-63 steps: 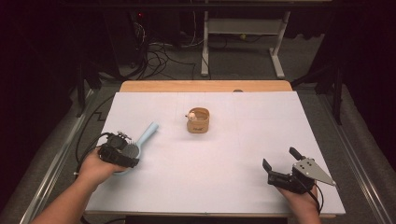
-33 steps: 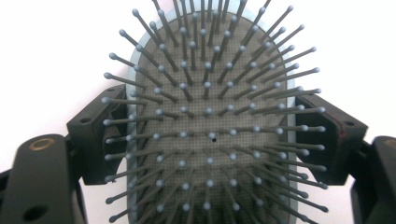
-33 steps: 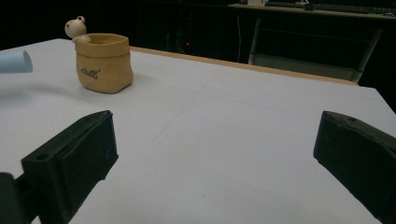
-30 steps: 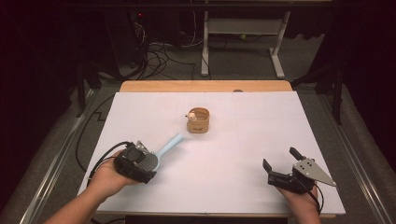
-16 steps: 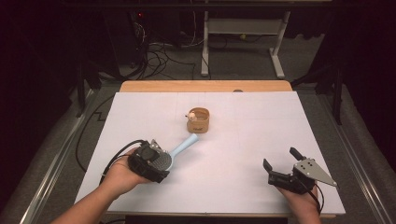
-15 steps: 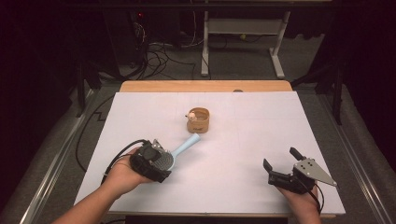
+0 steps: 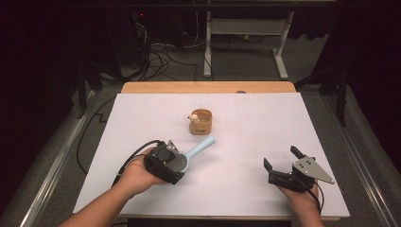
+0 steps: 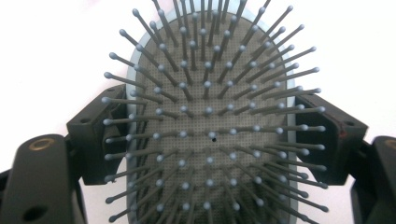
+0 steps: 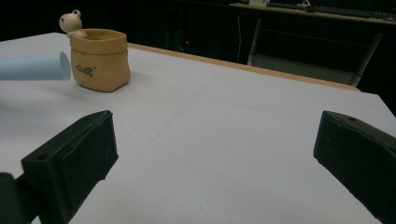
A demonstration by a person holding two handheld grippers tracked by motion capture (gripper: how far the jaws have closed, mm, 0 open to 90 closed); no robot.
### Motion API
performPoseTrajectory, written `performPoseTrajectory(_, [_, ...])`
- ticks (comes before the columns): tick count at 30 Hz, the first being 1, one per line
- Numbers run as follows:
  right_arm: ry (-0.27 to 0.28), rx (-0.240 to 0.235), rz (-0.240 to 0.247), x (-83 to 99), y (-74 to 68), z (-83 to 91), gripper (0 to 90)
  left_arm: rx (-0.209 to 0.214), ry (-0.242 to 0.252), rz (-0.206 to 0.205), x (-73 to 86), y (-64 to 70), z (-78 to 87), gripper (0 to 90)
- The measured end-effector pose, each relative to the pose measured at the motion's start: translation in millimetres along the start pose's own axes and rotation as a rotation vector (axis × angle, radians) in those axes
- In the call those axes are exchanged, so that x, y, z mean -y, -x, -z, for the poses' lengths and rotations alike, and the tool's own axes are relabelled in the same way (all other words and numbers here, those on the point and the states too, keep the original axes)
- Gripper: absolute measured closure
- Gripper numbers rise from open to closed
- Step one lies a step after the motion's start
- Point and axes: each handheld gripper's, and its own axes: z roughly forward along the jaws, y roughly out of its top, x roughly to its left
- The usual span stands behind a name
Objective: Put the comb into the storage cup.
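From above, the left gripper (image 7: 166,160) sits low on the white-covered table (image 7: 142,113), left of centre, its jaws clamped on the oval head of a pale blue hairbrush with grey bristles (image 7: 196,150). The handle points up and to the right, its tip ending just short of a small tan sack-shaped pot with a little cream figure on its rim (image 7: 200,121); from this height I cannot tell whether the brush is touching the table.

The left gripper view makes the grip plain: the brush head (image 8: 210,135) faces the camera, bristles (image 8: 261,105) fanning outward, with a black jaw pressed against each side edge. The handle is hidden behind the head there, and the lower bristles are cut off by the frame.

The right gripper (image 7: 283,165) rests near the table's front right corner, well apart from the brush, its jaws spread wide with nothing between them. Its own view, looking low across the table, shows the pot (image 9: 99,58) standing upright with dark lettering on its side, too small to read, and the brush's handle tip (image 9: 39,66) poking in from the left edge just beside it.
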Motion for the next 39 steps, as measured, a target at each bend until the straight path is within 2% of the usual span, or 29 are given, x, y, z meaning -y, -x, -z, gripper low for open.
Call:
performPoseTrajectory(5, [0.000,-0.003,0.006,-3.6,-3.9,-6.9,0.0,0.002,-0.001,0.002,-1.3,2.4,-1.2,20.9])
performPoseTrajectory(8, [0.004,0.018,0.015,-6.7,-7.3,-13.4,0.1,0.016,0.006,0.003,-2.2,5.3,-0.3,20.9])
performPoseTrajectory(11, [0.000,0.008,0.016,-7.9,-7.7,-17.7,0.1,0.019,0.004,-0.013,-3.7,8.0,1.3,20.9])
performPoseTrajectory(15, [-0.022,0.018,0.042,-11.3,-7.3,-33.1,0.1,0.017,0.014,-0.008,-8.3,8.9,1.1,20.9])
performPoseTrajectory(19, [-0.029,0.025,0.061,-13.5,-6.3,-42.8,0.2,0.020,0.000,-0.015,-11.1,10.3,-2.6,20.9])
performPoseTrajectory(24, [-0.067,0.031,0.072,-12.0,-4.8,-58.3,0.2,0.015,-0.013,-0.022,-16.6,13.2,-7.2,20.9])
performPoseTrajectory(31, [-0.075,0.036,0.125,-10.8,-8.3,-55.7,0.1,0.005,-0.015,-0.047,-30.0,21.0,-10.1,20.9])
performPoseTrajectory(33, [-0.069,0.032,0.159,-11.1,-10.4,-53.4,0.2,0.001,-0.011,-0.054,-34.2,23.8,-11.4,20.9])
performPoseTrajectory(39, [-0.073,0.023,0.213,-9.7,-12.0,-50.5,0.2,-0.016,-0.015,-0.053,-41.5,25.8,-20.6,20.9])
